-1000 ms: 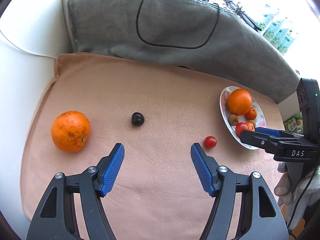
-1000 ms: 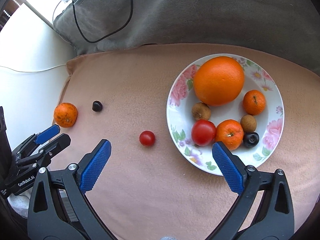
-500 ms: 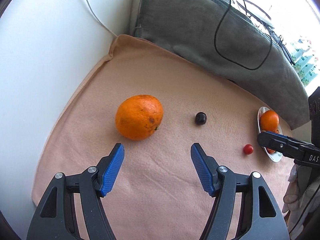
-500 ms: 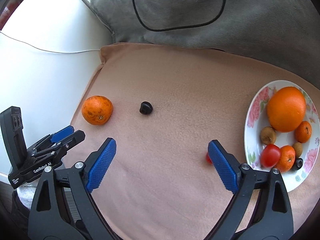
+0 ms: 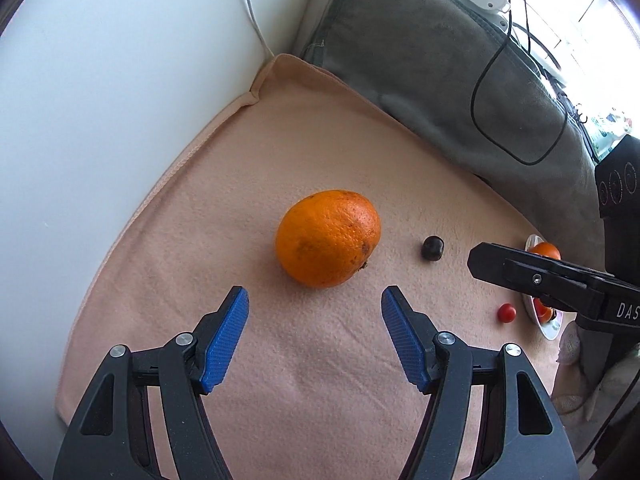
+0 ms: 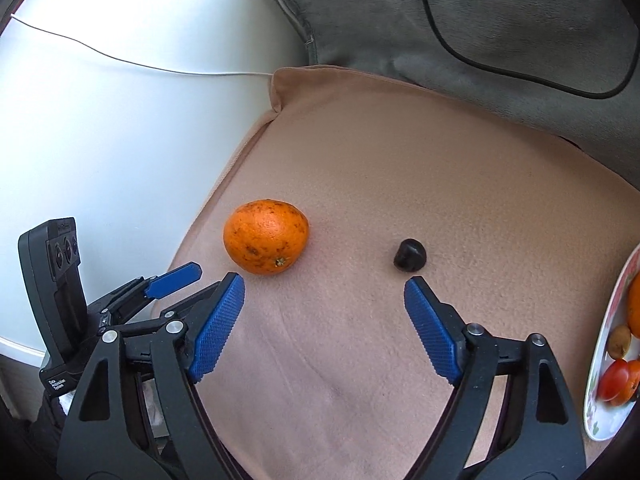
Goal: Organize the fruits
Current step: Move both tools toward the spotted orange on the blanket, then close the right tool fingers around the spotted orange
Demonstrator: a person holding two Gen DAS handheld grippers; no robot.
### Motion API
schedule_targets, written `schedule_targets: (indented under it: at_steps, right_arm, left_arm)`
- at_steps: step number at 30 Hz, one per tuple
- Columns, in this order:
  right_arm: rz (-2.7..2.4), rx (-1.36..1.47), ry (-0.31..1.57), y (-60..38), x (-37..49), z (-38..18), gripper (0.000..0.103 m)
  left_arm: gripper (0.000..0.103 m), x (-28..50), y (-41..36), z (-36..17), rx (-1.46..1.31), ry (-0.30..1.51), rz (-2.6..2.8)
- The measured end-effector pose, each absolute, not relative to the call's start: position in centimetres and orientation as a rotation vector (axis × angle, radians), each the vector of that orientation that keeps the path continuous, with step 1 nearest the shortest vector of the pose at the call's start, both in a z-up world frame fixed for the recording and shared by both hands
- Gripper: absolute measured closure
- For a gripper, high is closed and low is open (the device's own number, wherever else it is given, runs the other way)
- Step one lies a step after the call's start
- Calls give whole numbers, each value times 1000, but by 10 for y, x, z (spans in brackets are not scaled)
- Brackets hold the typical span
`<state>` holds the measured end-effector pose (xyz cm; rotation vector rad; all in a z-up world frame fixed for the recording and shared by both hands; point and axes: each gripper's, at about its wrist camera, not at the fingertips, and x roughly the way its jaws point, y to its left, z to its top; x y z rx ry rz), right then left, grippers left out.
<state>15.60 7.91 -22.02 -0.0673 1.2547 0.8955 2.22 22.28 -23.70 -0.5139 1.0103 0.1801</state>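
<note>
The step in hand looks like gathering the loose fruit onto the floral plate (image 6: pixel 600 364). The left gripper (image 5: pixel 314 312) hangs open and empty just short of the orange (image 5: pixel 328 238) on the peach blanket (image 5: pixel 280 140). The right gripper (image 6: pixel 324 304), jaws just been closing with nothing between them, faces the small dark fruit (image 6: pixel 410 255). Next, each needs to straddle its fruit and close.

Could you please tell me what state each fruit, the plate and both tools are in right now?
Left tool: open, empty, facing the orange.
Right tool: open, empty; its jaws have just been closing.
Orange: loose on the cloth, untouched.
Dark fruit: loose on the cloth, untouched.
Cherry tomato: on the cloth, beside the plate.
Plate: holding several fruits.
</note>
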Motion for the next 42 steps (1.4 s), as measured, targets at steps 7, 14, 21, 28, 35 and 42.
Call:
schedule_targets:
  at_steps: [7,14,21,28,35,42]
  right_arm:
    - [944,-107,1265,114,157,-226,17]
    - [975,-128,1291,138,161,-238,17]
    - [994,-117,1322,153,166,-251,17]
    - [1007,-129,1330,164,166,-259,17]
    - [1011,-125,1345,173,171,-268,17]
    - [1030,-98,1353,174,173,-274,26]
  left_arm:
    - [35,28,224,-251,-549,1014,149]
    - [37,33,225,-258,-571,1009,130]
    - [39,39,226,-264,-589,1016,107]
    - [44,46,227,-269,-596,1018,97]
    - [48,54,226,-269,-585,1019,85]
    - [49,57,225,-268,-562,1016,86]
